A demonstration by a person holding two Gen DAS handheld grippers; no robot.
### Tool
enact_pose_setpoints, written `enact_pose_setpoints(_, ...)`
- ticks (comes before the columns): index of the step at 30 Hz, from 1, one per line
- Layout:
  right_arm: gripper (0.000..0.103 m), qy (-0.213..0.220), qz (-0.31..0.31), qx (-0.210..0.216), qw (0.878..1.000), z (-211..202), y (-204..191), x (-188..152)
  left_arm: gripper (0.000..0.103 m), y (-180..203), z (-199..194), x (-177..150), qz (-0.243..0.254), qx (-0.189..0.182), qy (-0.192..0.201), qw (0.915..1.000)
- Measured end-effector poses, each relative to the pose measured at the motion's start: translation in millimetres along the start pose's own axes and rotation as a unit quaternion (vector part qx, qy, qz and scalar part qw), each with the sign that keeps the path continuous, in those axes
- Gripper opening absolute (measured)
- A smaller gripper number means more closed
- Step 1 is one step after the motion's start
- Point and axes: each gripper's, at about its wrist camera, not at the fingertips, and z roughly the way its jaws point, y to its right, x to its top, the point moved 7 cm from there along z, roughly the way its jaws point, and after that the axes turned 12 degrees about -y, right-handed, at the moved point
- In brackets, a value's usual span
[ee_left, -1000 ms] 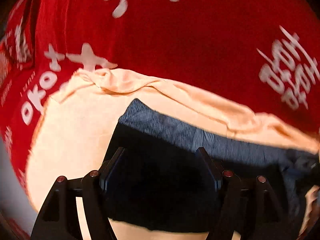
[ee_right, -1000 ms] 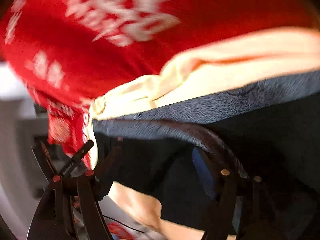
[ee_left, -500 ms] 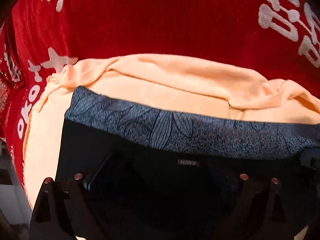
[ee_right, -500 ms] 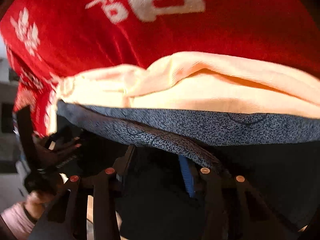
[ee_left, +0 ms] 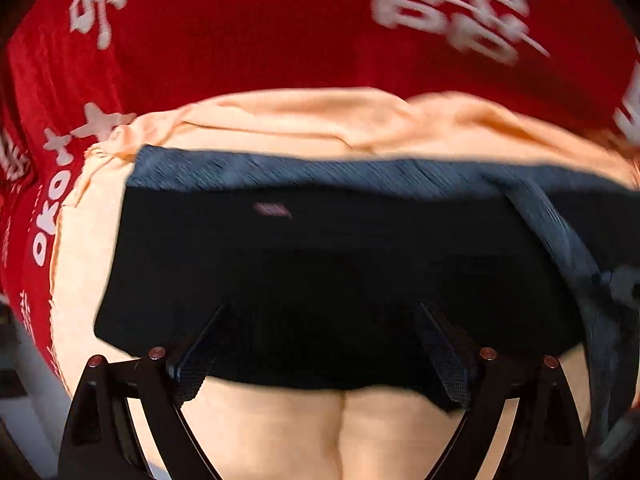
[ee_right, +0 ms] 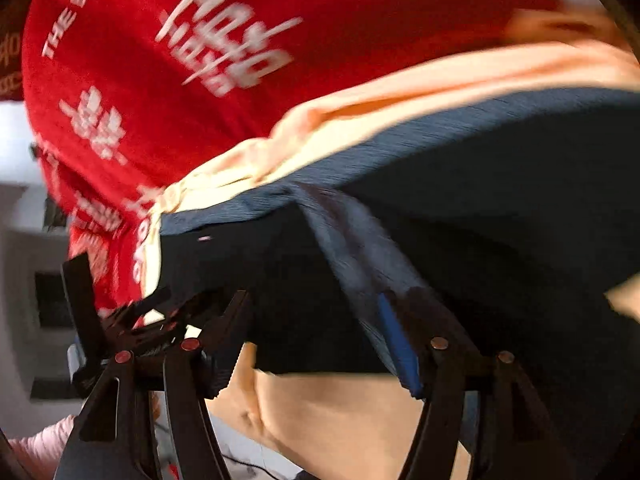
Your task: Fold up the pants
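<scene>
Folded black pants (ee_left: pixel 320 264) with a blue-grey patterned waistband (ee_left: pixel 320 174) lie on a peach cloth (ee_left: pixel 280 428). My left gripper (ee_left: pixel 320 344) is open, its fingers (ee_left: pixel 196 360) wide apart over the pants' near edge. In the right wrist view the pants (ee_right: pixel 500 216) fill the right side. My right gripper (ee_right: pixel 320 332) is open, and a waistband fold (ee_right: pixel 356 256) runs down to its blue-edged right finger (ee_right: pixel 400 344). The other gripper (ee_right: pixel 120 320) shows at the left.
The peach cloth lies on a red cloth (ee_left: pixel 280 32) with white lettering, also seen in the right wrist view (ee_right: pixel 160 80). The red cloth's edge hangs at the left (ee_right: pixel 88 208) beside a pale background. A pink sleeve (ee_right: pixel 36 448) shows at bottom left.
Both grippers have drawn back from the pants toward their near edge. More peach cloth now shows in front of the pants. The pants stay flat on the cloth.
</scene>
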Motion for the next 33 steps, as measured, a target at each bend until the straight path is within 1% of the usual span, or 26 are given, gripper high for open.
enact_pose_setpoints(3,0.068,0.029,0.050,-0.018,0.998,-22.6,31.2,-27.6,0.094,26.3,-2.8,-21.4,0.038,-0.010,-0.012,0.9992)
enact_pose_setpoints(5,0.068,0.042,0.083,-0.027,0.995,-35.0,51.4,-44.6,0.094,43.1,-6.1,-31.2,0.068,-0.015,-0.013,0.9975)
enact_pose_setpoints(7,0.068,0.062,0.123,-0.034,0.990,-49.9,73.1,-68.4,0.094,58.1,-8.4,-36.8,0.101,-0.017,-0.006,0.9947)
enact_pose_setpoints(10,0.068,0.088,0.166,-0.036,0.982,-66.0,94.7,-100.9,0.094,78.3,-17.9,-45.3,0.130,-0.029,0.002,0.9911)
enact_pose_setpoints(13,0.068,0.112,0.196,-0.039,0.973,-81.7,110.2,-138.8,0.094,96.1,-31.7,-54.9,0.160,-0.036,0.019,0.9863)
enact_pose_setpoints(15,0.068,0.126,0.209,-0.049,0.969,-86.6,114.5,-161.2,0.094,105.5,-39.1,-62.6,0.177,-0.039,0.025,0.9831)
enact_pose_setpoints(17,0.068,0.132,0.231,-0.054,0.962,-90.4,124.7,-182.3,0.094,113.5,-47.0,-69.7,0.188,-0.046,0.027,0.9807)
enact_pose_setpoints(20,0.068,0.136,0.261,-0.048,0.954,-93.8,141.9,-209.2,0.094,118.5,-53.1,-78.9,0.202,-0.063,0.029,0.9769)
enact_pose_setpoints(23,0.068,0.134,0.278,-0.065,0.949,-94.8,157.5,-226.4,0.094,123.2,-45.6,-81.7,0.206,-0.081,0.010,0.9751)
enact_pose_setpoints(25,0.068,0.126,0.285,-0.072,0.948,-94.5,169.1,-235.9,0.094,136.7,-40.0,-86.7,0.205,-0.092,-0.004,0.9743)
enact_pose_setpoints(27,0.068,0.118,0.288,-0.073,0.948,-95.3,182.2,-243.8,0.094,150.6,-36.5,-88.6,0.207,-0.087,-0.009,0.9743)
enact_pose_setpoints(30,0.068,0.106,0.296,-0.068,0.947,-94.9,199.2,-248.4,0.094,174.9,-38.6,-89.8,0.204,-0.092,-0.009,0.9746)
enact_pose_setpoints(33,0.068,0.101,0.292,-0.064,0.949,-97.1,210.0,-248.4,0.094,199.4,-35.8,-90.7,0.204,-0.092,-0.019,0.9745)
